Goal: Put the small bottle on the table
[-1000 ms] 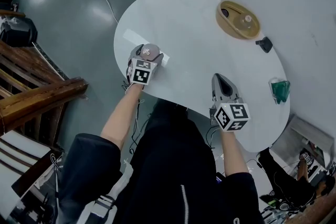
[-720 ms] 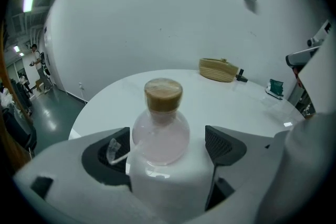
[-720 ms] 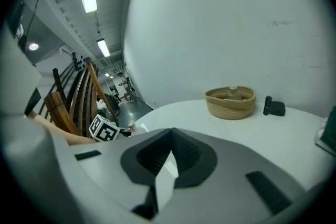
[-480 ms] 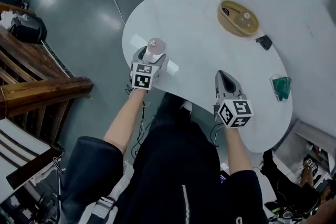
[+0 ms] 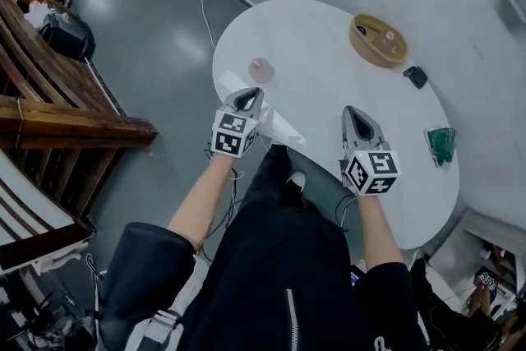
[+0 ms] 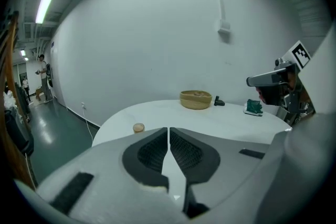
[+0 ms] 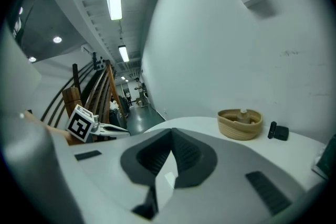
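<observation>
Pinkish small bottle (image 5: pixel 260 68) sits on white table (image 5: pixel 329 82).

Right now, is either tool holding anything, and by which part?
Nothing is held. The left tool and the right tool are both shut and empty; the bottle stands free on the table, beyond the left tool.

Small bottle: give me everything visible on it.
The small bottle is short and squat, pinkish-tan with a paler top; it is too small to tell the material. It appears to stand upright on the white table, near the rounded edge at the left of the head view. Nothing touches it: the left gripper, its jaws just closed on nothing, is apart from it, nearer the person.
</observation>
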`<state>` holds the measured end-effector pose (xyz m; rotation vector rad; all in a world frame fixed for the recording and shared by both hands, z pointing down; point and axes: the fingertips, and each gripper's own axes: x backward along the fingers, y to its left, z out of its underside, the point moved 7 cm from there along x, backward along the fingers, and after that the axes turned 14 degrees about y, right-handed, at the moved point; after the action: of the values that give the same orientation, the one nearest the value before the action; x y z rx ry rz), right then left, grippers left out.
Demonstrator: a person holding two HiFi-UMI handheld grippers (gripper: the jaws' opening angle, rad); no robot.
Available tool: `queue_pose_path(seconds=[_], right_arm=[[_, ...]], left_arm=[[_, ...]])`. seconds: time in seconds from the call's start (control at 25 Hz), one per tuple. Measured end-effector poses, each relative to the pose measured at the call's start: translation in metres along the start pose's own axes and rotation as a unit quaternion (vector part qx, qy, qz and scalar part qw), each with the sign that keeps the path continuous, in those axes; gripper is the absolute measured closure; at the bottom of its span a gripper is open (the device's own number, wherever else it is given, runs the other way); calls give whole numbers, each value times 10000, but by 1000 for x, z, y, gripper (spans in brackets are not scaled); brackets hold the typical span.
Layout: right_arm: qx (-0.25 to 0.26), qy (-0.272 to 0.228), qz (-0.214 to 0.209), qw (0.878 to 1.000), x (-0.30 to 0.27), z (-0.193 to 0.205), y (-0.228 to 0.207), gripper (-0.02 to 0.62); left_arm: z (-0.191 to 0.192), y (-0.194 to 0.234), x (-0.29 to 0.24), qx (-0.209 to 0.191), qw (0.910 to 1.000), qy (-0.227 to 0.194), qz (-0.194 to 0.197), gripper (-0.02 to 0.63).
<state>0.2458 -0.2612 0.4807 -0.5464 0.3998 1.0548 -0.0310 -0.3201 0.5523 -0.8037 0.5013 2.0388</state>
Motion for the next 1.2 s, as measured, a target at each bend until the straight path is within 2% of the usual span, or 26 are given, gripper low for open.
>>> queue_pose_path(seconds=[0.08,0.44,0.64,1.2], right_arm=[[105,-79,-37,9999,3,-5,7,594],[540,-473,-102,9974,17,-28,27,594],[671,-582,-158,9959,17,-33,38,594],[742,-589,-240,9952,19,-29,52,595]], left_arm=[[-2,-6,16,-65,9999,-139,-37,600],[-28,-20,86,-84,9972,-709,-212,601],[-30,-16,113,-276,9925,-1079,-502,601],[-20,-12,123,-111,9920,-1170,-472,601]])
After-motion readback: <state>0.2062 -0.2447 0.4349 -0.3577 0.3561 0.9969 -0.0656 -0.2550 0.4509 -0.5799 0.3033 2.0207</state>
